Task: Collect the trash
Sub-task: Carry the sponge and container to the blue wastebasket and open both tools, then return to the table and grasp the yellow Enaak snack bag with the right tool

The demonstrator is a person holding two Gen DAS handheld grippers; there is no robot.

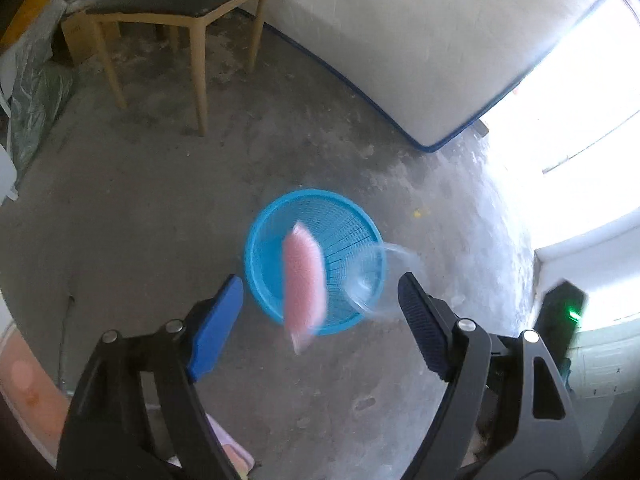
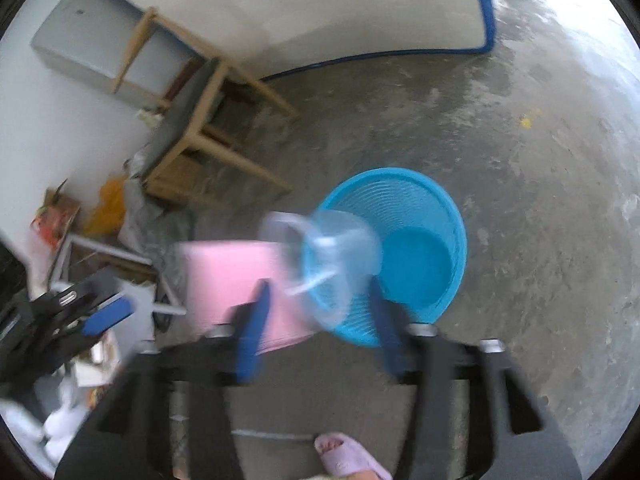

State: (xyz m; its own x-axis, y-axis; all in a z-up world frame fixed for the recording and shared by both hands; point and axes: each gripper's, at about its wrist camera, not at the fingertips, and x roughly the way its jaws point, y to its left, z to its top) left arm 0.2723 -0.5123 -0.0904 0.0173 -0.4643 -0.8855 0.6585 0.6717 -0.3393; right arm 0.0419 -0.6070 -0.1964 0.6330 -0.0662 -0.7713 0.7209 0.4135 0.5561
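Note:
A blue plastic basket [image 1: 352,236] stands on the concrete floor; it also shows in the right wrist view [image 2: 420,264]. A pink flat piece of trash [image 1: 304,280] is in mid-air over the basket, blurred, free of my open left gripper [image 1: 320,292]. It also shows in the right wrist view [image 2: 228,276]. A clear plastic cup [image 2: 332,256] is in mid-air at the basket's rim, blurred, ahead of my open right gripper [image 2: 320,300]. The cup shows faintly in the left wrist view [image 1: 372,280].
A wooden chair [image 1: 180,4] stands at the back left. A white mattress with blue edging [image 1: 420,52] leans behind the basket. Bags and boxes [image 2: 80,224] lie by the wall. A foot in a purple slipper [image 2: 348,456] is near me.

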